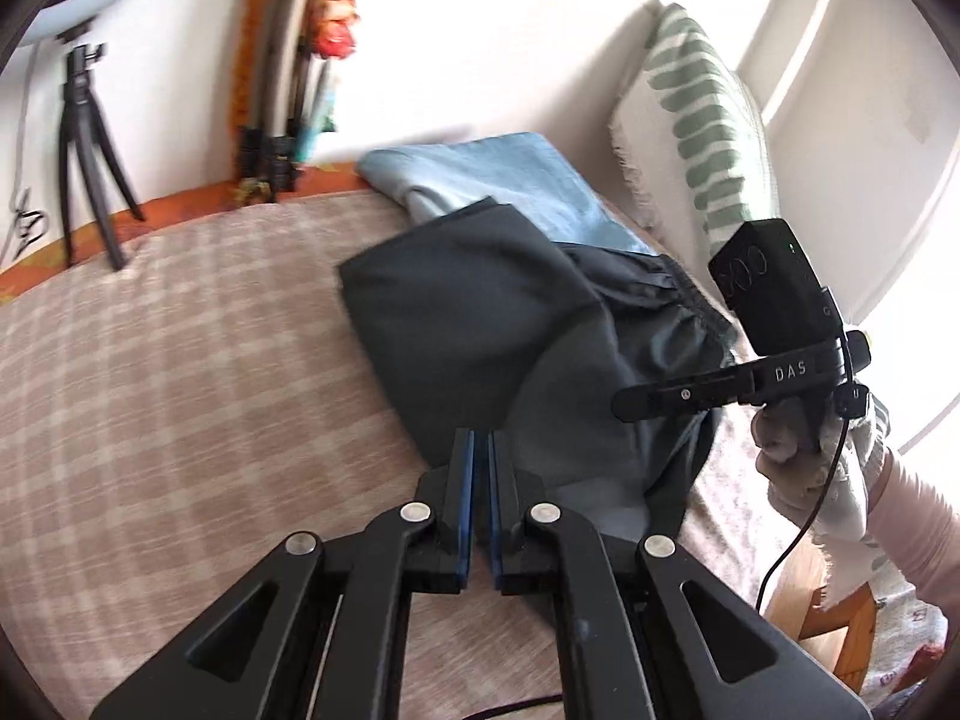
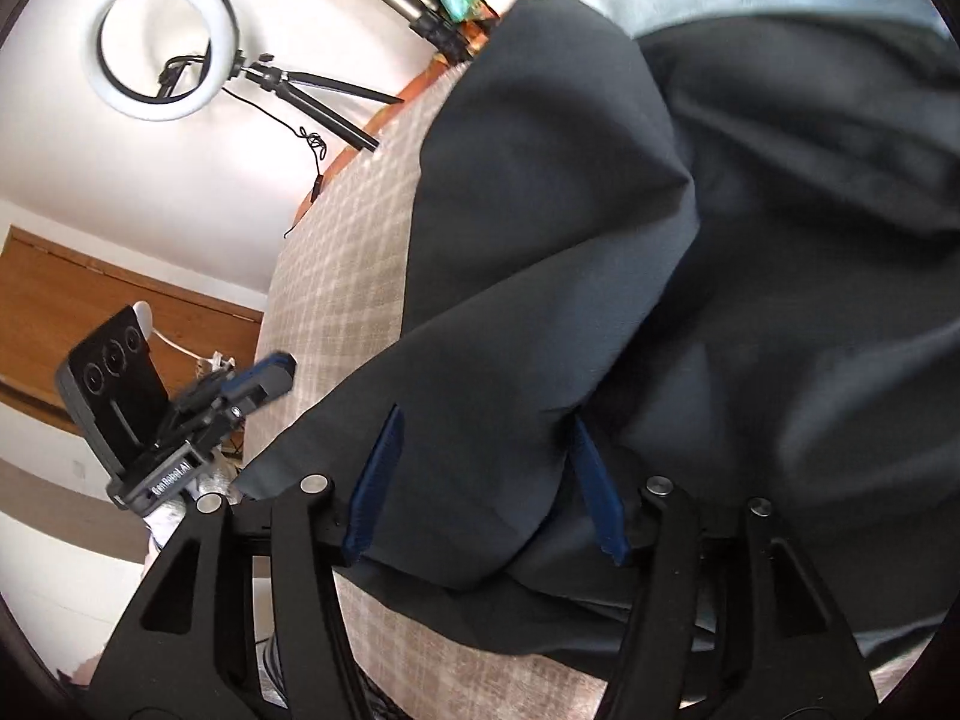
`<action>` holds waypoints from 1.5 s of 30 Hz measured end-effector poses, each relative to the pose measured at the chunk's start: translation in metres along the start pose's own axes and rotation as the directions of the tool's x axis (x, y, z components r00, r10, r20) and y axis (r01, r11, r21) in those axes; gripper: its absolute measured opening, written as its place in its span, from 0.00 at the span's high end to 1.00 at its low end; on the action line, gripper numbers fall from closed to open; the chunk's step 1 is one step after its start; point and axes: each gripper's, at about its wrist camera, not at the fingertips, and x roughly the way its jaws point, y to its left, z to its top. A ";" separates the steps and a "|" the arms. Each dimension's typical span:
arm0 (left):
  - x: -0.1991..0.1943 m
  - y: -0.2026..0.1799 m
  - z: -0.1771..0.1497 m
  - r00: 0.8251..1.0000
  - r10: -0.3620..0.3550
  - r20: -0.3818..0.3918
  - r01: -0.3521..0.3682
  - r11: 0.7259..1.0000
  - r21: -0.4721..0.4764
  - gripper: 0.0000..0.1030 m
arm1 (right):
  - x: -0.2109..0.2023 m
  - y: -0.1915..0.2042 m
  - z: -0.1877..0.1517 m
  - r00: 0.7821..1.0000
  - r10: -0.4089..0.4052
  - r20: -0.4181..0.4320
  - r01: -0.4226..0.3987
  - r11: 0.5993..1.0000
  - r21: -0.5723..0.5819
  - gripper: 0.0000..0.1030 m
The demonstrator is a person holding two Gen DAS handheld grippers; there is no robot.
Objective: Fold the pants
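Observation:
Dark grey pants (image 1: 504, 312) lie partly folded on a checked beige bed cover (image 1: 180, 360), waistband at the far right. My left gripper (image 1: 481, 450) is shut with nothing between its blue pads, at the near edge of the pants. My right gripper (image 2: 486, 438) is open, its blue pads (image 2: 378, 480) spread over the dark cloth (image 2: 600, 300) and pressing on it. The right gripper also shows in the left wrist view (image 1: 684, 393), over the waistband side. The left gripper shows in the right wrist view (image 2: 264, 378), off the cloth.
Light blue folded cloth (image 1: 480, 174) lies beyond the pants. A green-striped pillow (image 1: 696, 120) stands at the right. A ring light on a tripod (image 2: 162, 42) stands by the wall past the bed's edge. A wooden piece (image 1: 834, 624) sits at the lower right.

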 end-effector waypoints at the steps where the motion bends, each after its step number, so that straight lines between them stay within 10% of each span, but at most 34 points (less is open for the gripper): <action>1: 0.000 0.004 -0.003 1.000 0.014 -0.010 -0.014 1.000 -0.002 0.98 | 0.002 0.000 -0.001 1.000 0.008 0.007 -0.008 1.000 0.004 0.43; 5: 0.012 0.008 -0.017 0.997 0.010 -0.070 -0.011 1.000 -0.004 0.99 | 0.002 -0.001 -0.002 0.996 0.076 0.040 -0.077 0.996 0.035 0.91; 19: 0.043 -0.043 -0.016 0.988 -0.078 -0.130 0.092 0.990 0.103 0.98 | -0.102 0.044 0.004 0.979 -0.084 0.187 0.101 0.992 -0.081 0.97; 25: 0.070 -0.087 -0.013 0.983 -0.067 -0.173 0.109 0.964 0.243 0.98 | -0.110 -0.026 -0.015 0.948 -0.294 0.122 0.287 0.955 0.075 0.97; 30: 0.106 -0.101 -0.023 0.968 -0.040 -0.249 0.114 0.950 0.290 0.98 | -0.103 -0.031 -0.013 0.948 -0.314 0.044 0.313 0.949 0.016 0.94; 36: 0.102 -0.099 -0.024 0.969 -0.043 -0.244 0.117 0.947 0.299 0.98 | -0.121 0.005 0.040 0.930 -0.293 0.221 0.321 0.942 -0.102 0.45; 45: 0.103 -0.099 -0.024 0.969 -0.052 -0.242 0.123 0.949 0.289 0.98 | -0.070 -0.028 0.132 0.912 -0.360 0.199 0.368 0.930 -0.005 0.45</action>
